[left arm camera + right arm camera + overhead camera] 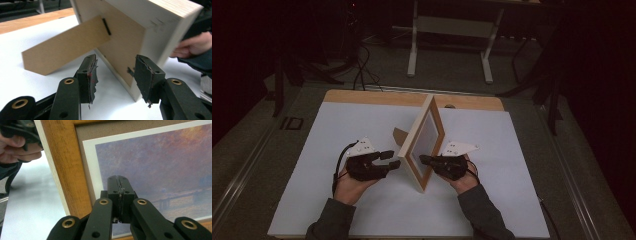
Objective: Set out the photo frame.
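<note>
Now | picture frame (424,142) upright | long axis vertical | front faces right

High view looks forward and down over the white table (337,200); left gripper view sits close behind the picture frame (140,30), right gripper view close before its front, both sharing that frame.

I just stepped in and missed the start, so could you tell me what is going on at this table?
A person is standing a wooden picture frame up on the white table with a gripper in each hand. The left gripper is open behind the frame, near the cardboard stand that props it from the back. The right gripper is shut, its tips at the picture on the front. The frame stands upright on its edge.
</note>
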The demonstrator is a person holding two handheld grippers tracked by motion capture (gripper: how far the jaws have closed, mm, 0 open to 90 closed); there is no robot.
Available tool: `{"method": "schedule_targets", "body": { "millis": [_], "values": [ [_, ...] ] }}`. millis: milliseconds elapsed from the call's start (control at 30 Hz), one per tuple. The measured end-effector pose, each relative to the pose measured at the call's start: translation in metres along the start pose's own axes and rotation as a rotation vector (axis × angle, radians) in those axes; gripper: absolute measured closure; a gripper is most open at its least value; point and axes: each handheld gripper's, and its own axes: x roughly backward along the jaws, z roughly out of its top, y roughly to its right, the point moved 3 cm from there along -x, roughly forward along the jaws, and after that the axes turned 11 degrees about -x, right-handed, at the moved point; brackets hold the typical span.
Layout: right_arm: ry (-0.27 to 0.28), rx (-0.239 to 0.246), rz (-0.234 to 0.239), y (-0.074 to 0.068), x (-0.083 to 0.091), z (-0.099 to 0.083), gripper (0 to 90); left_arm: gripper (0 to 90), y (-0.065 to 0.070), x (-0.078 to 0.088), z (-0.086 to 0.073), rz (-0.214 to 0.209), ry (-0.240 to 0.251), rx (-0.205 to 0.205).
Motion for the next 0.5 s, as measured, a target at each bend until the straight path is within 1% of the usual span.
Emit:
{"method": "schedule_targets", "body": {
  "millis": [100, 167, 267, 333, 367, 400, 500],
  "values": [
    [0.000, 0.001, 0.000, 0.000, 0.000, 0.000, 89.3, 51.9, 0.005, 0.002, 0.000, -0.015, 0.005, -0.009],
    [0.001, 0.001, -0.002, 0.000, 0.000, 0.000, 89.2, 52.0, 0.008, 0.003, 0.000, -0.010, 0.004, -0.013],
    [0.002, 0.000, -0.002, 0.000, 0.000, 0.000, 89.1, 51.8, 0.010, 0.004, -0.001, -0.012, 0.006, -0.011],
    [0.003, 0.000, -0.002, 0.000, 0.000, 0.000, 89.0, 49.8, 0.013, 0.005, -0.002, -0.027, 0.009, -0.011],
    [0.002, 0.000, -0.002, 0.000, 0.000, 0.000, 89.0, 49.5, 0.013, 0.005, -0.002, -0.027, 0.009, -0.011],
    [0.002, 0.000, -0.003, 0.000, -0.001, 0.000, 89.0, 48.8, 0.017, 0.005, -0.001, -0.033, 0.009, -0.020],
    [-0.001, 0.002, 0.001, -0.001, -0.002, 0.000, 89.0, 47.4, 0.022, 0.003, 0.004, -0.036, 0.012, -0.036]
  ]
}}
